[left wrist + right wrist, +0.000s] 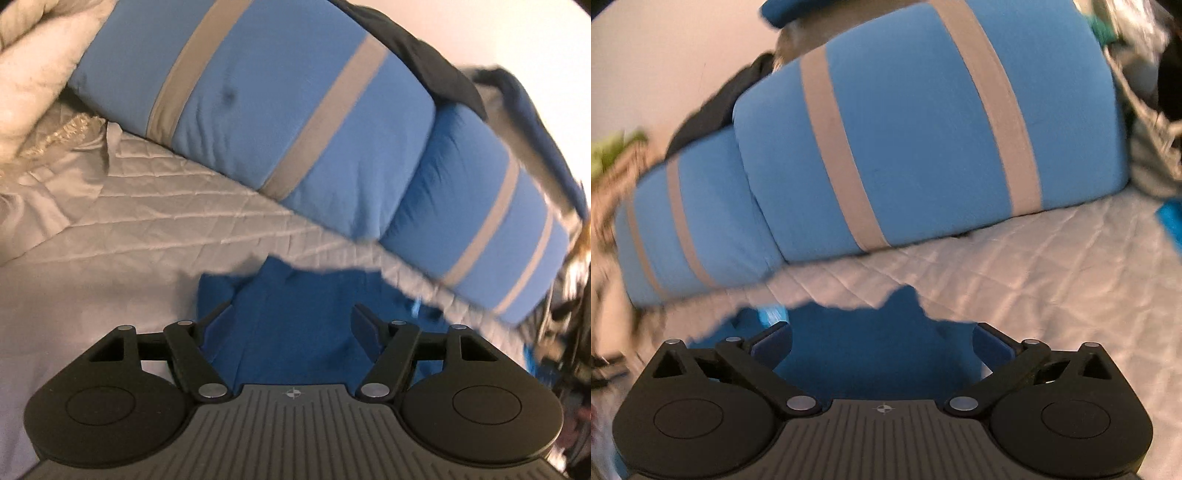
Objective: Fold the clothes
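Observation:
A dark blue garment [288,325] lies on the quilted pale bedspread [155,229], right under my left gripper [291,314]. The left jaws stand wide apart over the cloth and hold nothing. In the right wrist view the same blue garment [871,350] lies below my right gripper [882,339], whose jaws are also wide apart with the cloth between and beneath them, not pinched. A lighter blue patch [772,314] shows at the garment's left edge.
Two blue cushions with grey stripes [295,122] [916,140] lean behind the garment. A dark garment [424,55] lies on top of them. A cream blanket [33,74] is at far left. Clutter [1152,110] sits at right.

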{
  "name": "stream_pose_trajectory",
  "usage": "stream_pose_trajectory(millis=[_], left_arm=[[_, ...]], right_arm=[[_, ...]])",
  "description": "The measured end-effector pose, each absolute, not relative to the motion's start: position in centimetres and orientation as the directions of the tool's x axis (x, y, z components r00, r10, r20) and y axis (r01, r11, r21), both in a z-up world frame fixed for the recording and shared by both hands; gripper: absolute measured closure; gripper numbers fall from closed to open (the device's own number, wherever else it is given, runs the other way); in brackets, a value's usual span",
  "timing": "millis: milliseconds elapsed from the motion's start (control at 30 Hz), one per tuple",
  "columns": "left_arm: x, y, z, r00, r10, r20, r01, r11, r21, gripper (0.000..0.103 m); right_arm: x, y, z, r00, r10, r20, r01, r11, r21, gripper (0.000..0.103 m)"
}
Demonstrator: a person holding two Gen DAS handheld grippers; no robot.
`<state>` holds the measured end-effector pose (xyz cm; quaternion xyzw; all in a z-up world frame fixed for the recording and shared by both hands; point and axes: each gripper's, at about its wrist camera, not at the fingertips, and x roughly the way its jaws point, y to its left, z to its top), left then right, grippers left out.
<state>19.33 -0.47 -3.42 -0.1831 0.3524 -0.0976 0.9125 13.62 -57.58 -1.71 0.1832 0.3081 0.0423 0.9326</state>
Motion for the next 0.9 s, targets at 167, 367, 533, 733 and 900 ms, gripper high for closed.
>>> stream_pose_trajectory(millis=[167, 367, 533, 733, 900], left_arm=[[16.2, -0.2, -3.6, 0.717, -0.274, -0.641, 0.060, 0.940, -0.335, 0.034], [13.1, 2.3, -3.9, 0.733, -0.259, -0.629, -0.046, 0.904, -0.426, 0.034], [9.9, 2.1, -3.1, 0.758, -0.188, -0.625, -0.077, 0.925, -0.372, 0.034], [4.9, -1.1, 0.0, 0.803, -0.154, -0.576, 0.008, 0.969, -0.248, 0.034], [1.6, -4.0, 1.3, 0.808, -0.208, -0.551, 0.116, 0.973, -0.197, 0.032]], right_arm=[[9.9, -58.6, -1.3, 0.791, 0.161, -0.590, 0.037, 0.950, 0.309, 0.000], [6.2, -60.0, -1.2, 0.775, 0.117, -0.620, 0.082, 0.956, 0.283, 0.000], [3.0, -60.7, -1.4, 0.766, 0.097, -0.636, 0.117, 0.951, 0.286, 0.000], [0.0, -61.7, -3.5, 0.716, 0.190, -0.671, 0.123, 0.912, 0.390, 0.000], [-1.9, -62.4, -6.3, 0.685, 0.352, -0.638, 0.149, 0.789, 0.596, 0.000]])
